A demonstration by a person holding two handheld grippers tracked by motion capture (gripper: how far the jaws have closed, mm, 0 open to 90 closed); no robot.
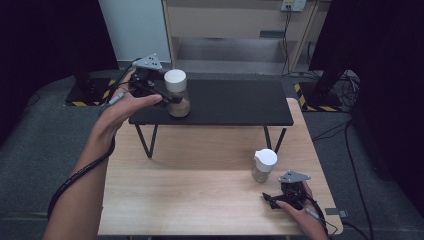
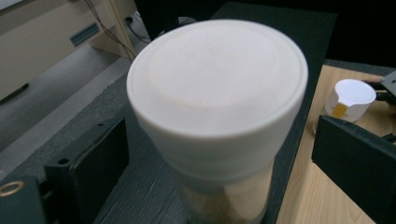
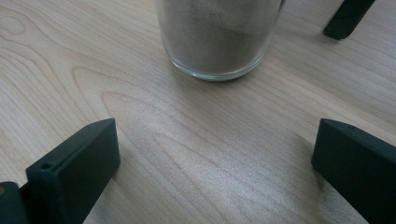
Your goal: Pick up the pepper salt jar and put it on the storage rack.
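While jaws gape, second jar (image 1: 263,165) seemingly clear.

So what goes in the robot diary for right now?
left gripper: open around jar on black shelf | right gripper: open, near second jar

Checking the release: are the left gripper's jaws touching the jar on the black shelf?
Apart. The left gripper view shows gaps between both jaws and the jar.

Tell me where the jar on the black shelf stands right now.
In the high view the jar stands at the black shelf's left end, between the left tongs' open jaws.
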